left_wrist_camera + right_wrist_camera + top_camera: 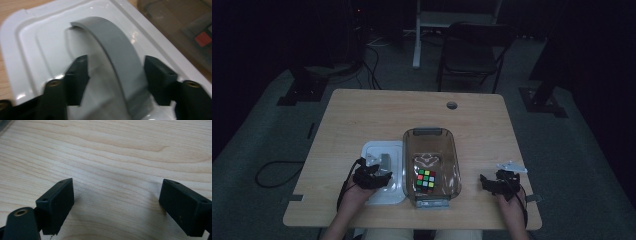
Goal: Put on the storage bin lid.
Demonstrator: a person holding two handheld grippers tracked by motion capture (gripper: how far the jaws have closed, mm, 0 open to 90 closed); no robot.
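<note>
Your left gripper straddles the grey handle of the white lid.
Jaws half-closed, pads flanking the handle, contact unclear; your right gripper gapes wide, holding nothing, over the table.

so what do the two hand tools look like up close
Both are black. The left tool has two blocky black jaws on arms with brass-coloured screw holes; the right tool has the same rectangular pads. In the high view a dark cable trails from the left one, and a grey three-cornered plate tops the right one.
</note>
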